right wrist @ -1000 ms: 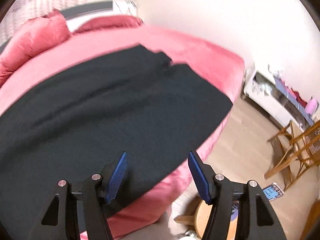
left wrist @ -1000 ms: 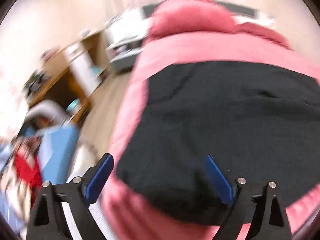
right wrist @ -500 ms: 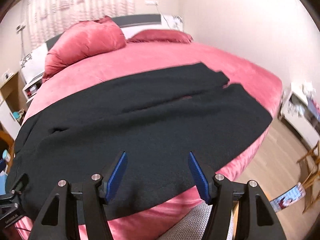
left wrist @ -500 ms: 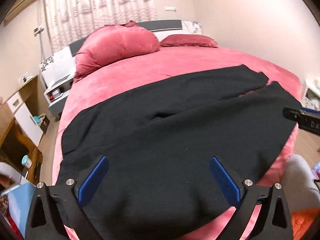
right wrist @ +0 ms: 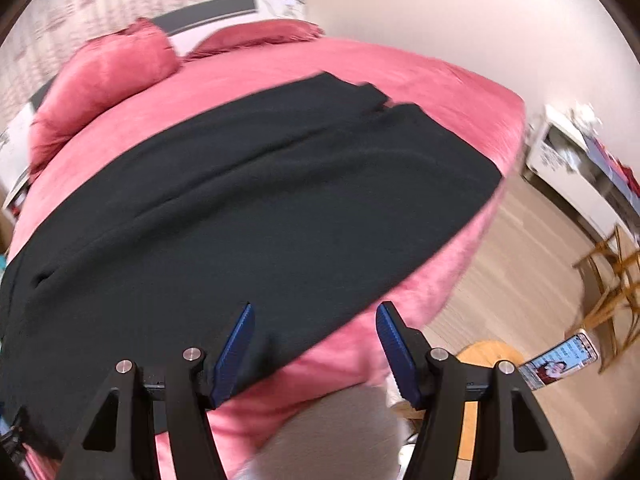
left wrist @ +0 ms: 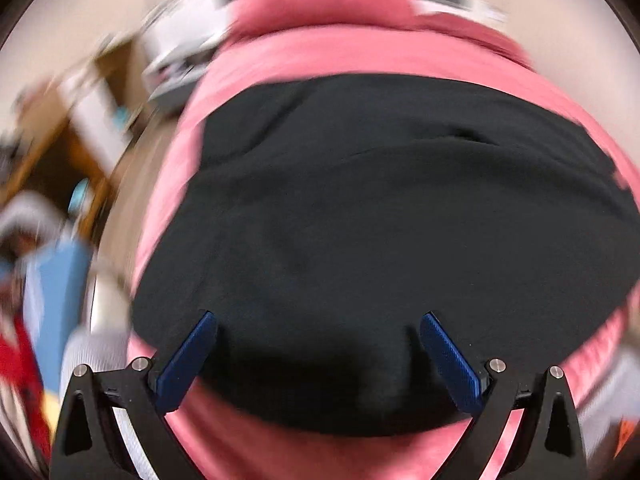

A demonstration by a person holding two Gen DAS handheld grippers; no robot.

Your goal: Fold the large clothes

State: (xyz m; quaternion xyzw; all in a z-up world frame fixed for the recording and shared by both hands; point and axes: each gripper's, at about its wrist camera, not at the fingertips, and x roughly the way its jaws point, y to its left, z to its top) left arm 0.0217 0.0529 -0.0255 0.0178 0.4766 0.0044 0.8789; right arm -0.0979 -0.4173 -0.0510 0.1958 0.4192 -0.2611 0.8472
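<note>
A large black garment (left wrist: 360, 220) lies spread flat across a round bed with a pink cover (left wrist: 360, 56). The left wrist view is blurred by motion. My left gripper (left wrist: 317, 316) hovers over the garment's near left part, jaws wide open, nothing between the blue pads. In the right wrist view the same garment (right wrist: 240, 220) stretches from the left edge to a notched far right corner. My right gripper (right wrist: 315, 306) is above the garment's near hem, where it meets the pink cover (right wrist: 400, 80). Its jaws are open and hold nothing.
Two pink pillows (right wrist: 104, 76) lie at the head of the bed. A wooden desk (left wrist: 52, 136) and white nightstand (left wrist: 180, 52) stand left of it. On the right are wood floor (right wrist: 520, 248), a white cabinet (right wrist: 576, 168), a wooden chair (right wrist: 616, 272) and a round stool (right wrist: 488, 354). A person's grey-clad leg (right wrist: 332, 436) is below.
Half a second ago both cameras looked across the whole bed; now they have tipped back down toward its near edge. The left view swung left and blurred. The left jaws stand wider than a second ago.
</note>
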